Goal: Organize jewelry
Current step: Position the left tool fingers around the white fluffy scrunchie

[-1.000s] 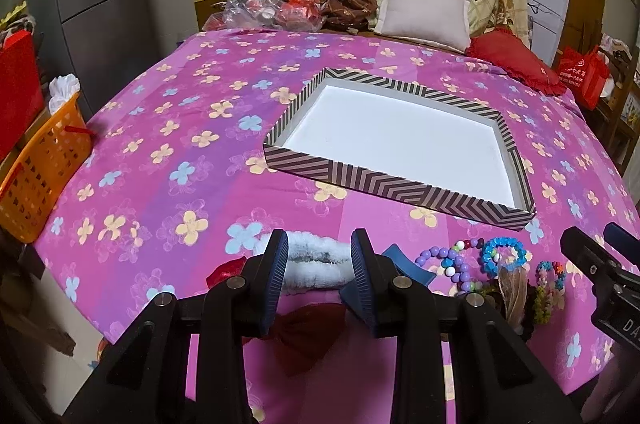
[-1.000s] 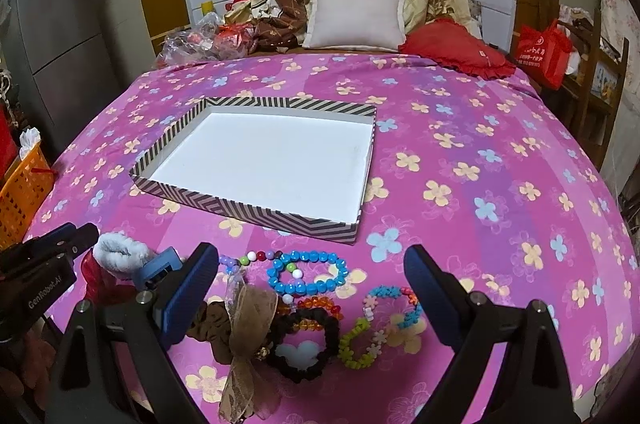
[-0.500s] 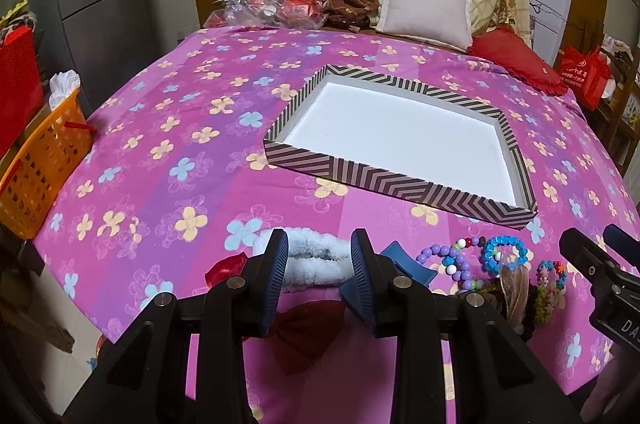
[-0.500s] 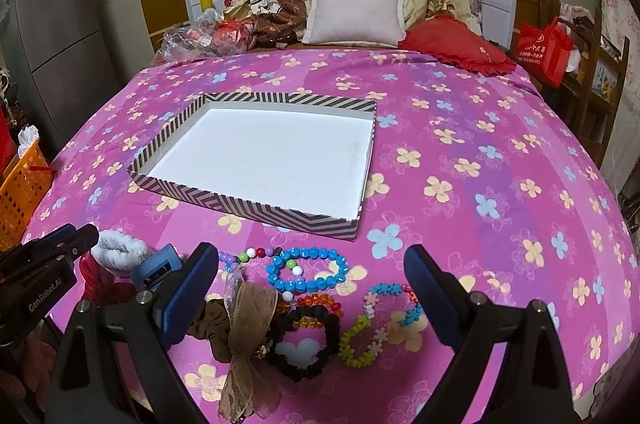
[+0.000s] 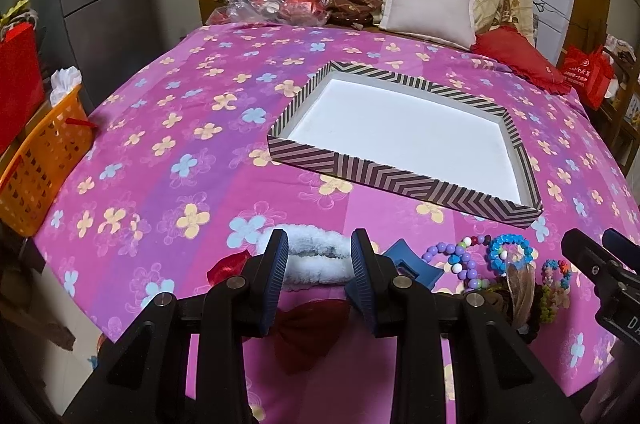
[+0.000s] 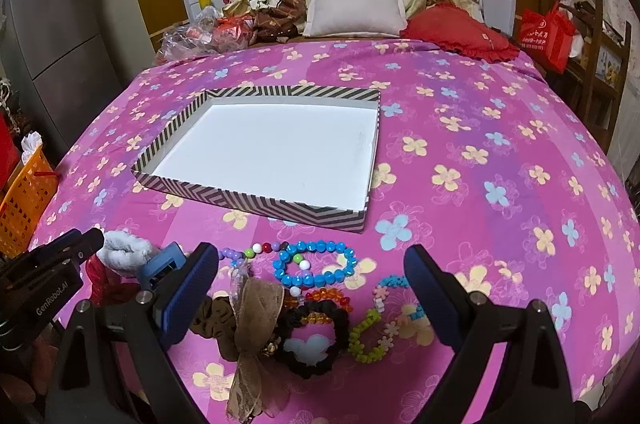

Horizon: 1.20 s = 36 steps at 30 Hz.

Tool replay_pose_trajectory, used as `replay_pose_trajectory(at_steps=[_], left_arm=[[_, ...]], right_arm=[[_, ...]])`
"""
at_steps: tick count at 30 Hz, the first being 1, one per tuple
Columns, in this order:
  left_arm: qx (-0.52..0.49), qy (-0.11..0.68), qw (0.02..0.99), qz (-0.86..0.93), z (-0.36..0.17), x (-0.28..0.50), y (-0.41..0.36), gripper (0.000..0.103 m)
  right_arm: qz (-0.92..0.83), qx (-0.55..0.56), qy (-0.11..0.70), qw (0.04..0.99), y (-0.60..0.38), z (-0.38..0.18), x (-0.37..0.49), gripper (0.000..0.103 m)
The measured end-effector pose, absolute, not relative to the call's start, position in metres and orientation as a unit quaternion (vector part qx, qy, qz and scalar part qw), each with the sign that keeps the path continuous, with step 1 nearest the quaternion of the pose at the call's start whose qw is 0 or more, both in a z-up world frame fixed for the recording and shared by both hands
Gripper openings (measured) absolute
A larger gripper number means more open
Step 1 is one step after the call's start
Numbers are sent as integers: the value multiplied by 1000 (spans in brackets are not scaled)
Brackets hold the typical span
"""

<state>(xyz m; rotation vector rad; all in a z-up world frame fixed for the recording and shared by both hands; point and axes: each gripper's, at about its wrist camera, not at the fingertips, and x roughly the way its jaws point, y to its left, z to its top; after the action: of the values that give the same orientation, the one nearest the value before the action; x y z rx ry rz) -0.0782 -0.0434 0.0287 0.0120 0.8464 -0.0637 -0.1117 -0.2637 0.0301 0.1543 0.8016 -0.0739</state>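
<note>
A shallow box (image 5: 404, 180) (image 6: 256, 202) with striped sides and a bare white floor sits mid-bed. Along the near edge lie a white fluffy scrunchie (image 5: 316, 254) (image 6: 124, 250), a blue hair clip (image 5: 408, 262) (image 6: 162, 264), a red bow (image 5: 308, 336), a blue bead bracelet (image 6: 316, 264) (image 5: 510, 256), a purple bead bracelet (image 5: 452, 260), a black scrunchie (image 6: 312, 340), a brown ribbon bow (image 6: 252, 320) and a flower-bead bracelet (image 6: 384, 320). My left gripper (image 5: 319, 256) hovers open, the white scrunchie just beyond its fingertips. My right gripper (image 6: 312, 260) stands wide open above the bracelets, touching none.
The pink flowered bedspread (image 6: 460, 128) covers the bed. Pillows (image 6: 356, 4) and a red cushion (image 6: 460, 32) are piled at the headboard, with plastic bags (image 5: 276, 4) at its left. An orange basket (image 5: 36, 164) stands beside the bed on the left, a red bag (image 6: 546, 32) on the right.
</note>
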Motion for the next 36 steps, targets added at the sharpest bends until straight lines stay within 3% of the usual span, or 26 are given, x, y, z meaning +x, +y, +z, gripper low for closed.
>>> replay_pose_trajectory(at_steps=[36], left_arm=[[6, 403, 915, -38, 34, -87, -47, 33]], right_arm=[[-25, 67, 393, 917, -254, 37, -112, 96]])
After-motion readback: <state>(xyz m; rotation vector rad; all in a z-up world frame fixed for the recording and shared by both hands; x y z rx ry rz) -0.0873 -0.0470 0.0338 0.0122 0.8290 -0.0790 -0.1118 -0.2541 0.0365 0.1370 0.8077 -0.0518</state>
